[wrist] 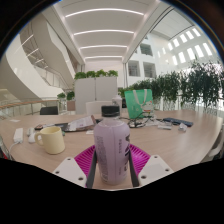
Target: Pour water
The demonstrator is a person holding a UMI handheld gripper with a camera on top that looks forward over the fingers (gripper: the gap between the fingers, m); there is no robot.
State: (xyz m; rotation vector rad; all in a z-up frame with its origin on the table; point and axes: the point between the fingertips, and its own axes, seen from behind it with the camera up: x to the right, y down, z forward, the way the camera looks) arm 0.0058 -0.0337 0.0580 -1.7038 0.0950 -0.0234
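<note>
Gripper view: we count one bottle (111, 147), one mug (51, 140) and one green cup (137, 100) on the round wooden table (185, 140). The bottle is pale, with a purple label and a light cap, and it stands upright in the lower centre of the frame, right between the two fingers. The gripper (111, 160) appears to be clenched on it: one pink pad (86, 157) lies against its left side and the other against its right, with no gap that we can see. The cream mug sits at the left of the frame, handle turned toward the bottle, well apart from it. The translucent green cup stands beyond the bottle, slightly right of centre. Dark clutter lies across the far part of the table; we cannot make out what it is. Two fingers rise from the bottom edge, level and pointed straight ahead. Behind the table we see white planters (97, 88) topped with green plants.
</note>
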